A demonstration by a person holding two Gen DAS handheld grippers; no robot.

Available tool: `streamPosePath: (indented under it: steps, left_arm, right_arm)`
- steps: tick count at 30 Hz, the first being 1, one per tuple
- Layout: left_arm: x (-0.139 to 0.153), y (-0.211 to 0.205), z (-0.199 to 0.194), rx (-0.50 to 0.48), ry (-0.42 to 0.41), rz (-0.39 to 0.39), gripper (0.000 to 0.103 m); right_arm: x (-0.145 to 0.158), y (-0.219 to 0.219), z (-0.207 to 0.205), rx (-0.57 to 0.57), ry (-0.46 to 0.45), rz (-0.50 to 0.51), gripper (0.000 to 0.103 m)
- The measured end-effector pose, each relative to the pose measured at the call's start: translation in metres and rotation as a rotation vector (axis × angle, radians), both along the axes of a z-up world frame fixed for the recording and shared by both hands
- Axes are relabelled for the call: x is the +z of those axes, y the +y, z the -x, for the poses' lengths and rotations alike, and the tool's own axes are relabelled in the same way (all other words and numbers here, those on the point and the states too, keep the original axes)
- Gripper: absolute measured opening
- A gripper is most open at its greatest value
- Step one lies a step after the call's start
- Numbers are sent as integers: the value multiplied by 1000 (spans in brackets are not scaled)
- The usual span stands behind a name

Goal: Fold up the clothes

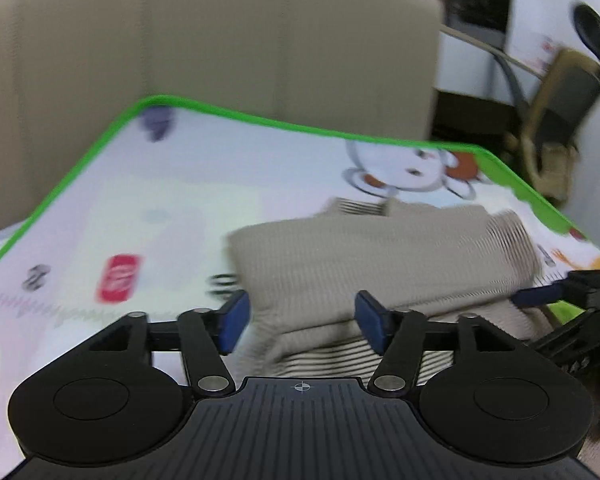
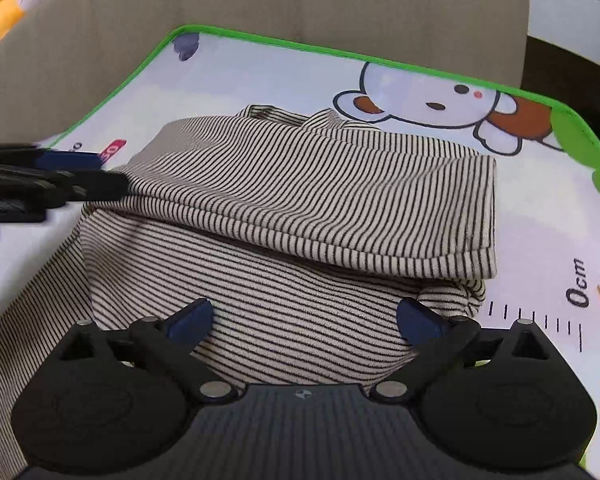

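A cream shirt with thin black stripes point(image 2: 320, 184) lies partly folded on a cartoon play mat point(image 2: 260, 76) with a green border. Its upper part is folded over the lower part, and a sleeve trails to the near left. It shows blurred in the left wrist view point(image 1: 380, 252). My right gripper point(image 2: 304, 316) is open, its blue pads wide apart just above the shirt's near part. My left gripper point(image 1: 302, 318) is open over the shirt's left edge, holding nothing; it also appears at the left of the right wrist view point(image 2: 68, 168).
A beige sofa back point(image 1: 220, 40) rises behind the mat. A yellow plush toy point(image 2: 4, 0) sits at the far left. A wooden chair point(image 1: 560, 100) and dark furniture stand to the right. The mat point(image 1: 120, 200) has bare surface left of the shirt.
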State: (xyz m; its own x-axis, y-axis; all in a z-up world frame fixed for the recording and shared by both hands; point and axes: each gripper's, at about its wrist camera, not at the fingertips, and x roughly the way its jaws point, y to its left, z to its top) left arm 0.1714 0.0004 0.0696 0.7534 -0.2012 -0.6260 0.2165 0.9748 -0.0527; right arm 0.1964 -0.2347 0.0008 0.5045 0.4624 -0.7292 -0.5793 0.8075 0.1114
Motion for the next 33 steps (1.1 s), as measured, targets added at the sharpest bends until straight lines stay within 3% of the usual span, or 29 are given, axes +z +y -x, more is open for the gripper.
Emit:
streamPosePath:
  steps: [3,5,9,12,14,15,16,18,21,27,30,33]
  left_arm:
    - [-18,-19,-16,-51,33,-80,70]
    - [-29,-19,-24,-37,52,-102,74]
    - [-41,-3,-29,7,116,-28,81]
    - [-46,4,-30,24,142,8,84]
    - [-46,3,-29,22,135,2,84]
    - [-45,4,-30,26,137,7,84]
    - [-44,5,-29,33,140,20,84]
    - [-40,7,-28,46,138,40,84]
    - [-32,10,-24,59,118,63,84]
    - [-16,13,-16,58,28,69,93]
    - [-16,13,-21,66,24,83,94]
    - [-18,10,-24,65,22,65,95]
  right_arm:
    - [12,-9,0,-26,12,-74,99]
    - [27,-16,4,-36,-32,-122,99]
    - [56,-23,3,-70,-210,-111,85]
    - [64,-28,-18,-163,-250,-64,75]
    - [56,-31,-39,-214,-218,-34,69]
    - [49,-31,-49,-226,-183,-16,58]
    - [42,-32,-60,-238,-148,2,32]
    - [33,-33,-74,-241,-58,-11,7]
    - [53,-23,-70,-158,-104,-61,4]
    - [122,-16,-68,-91,-329,-173,4]
    - [109,-24,-82,-142,-296,-143,4]
    - [58,-31,-90,-196,-154,-51,4]
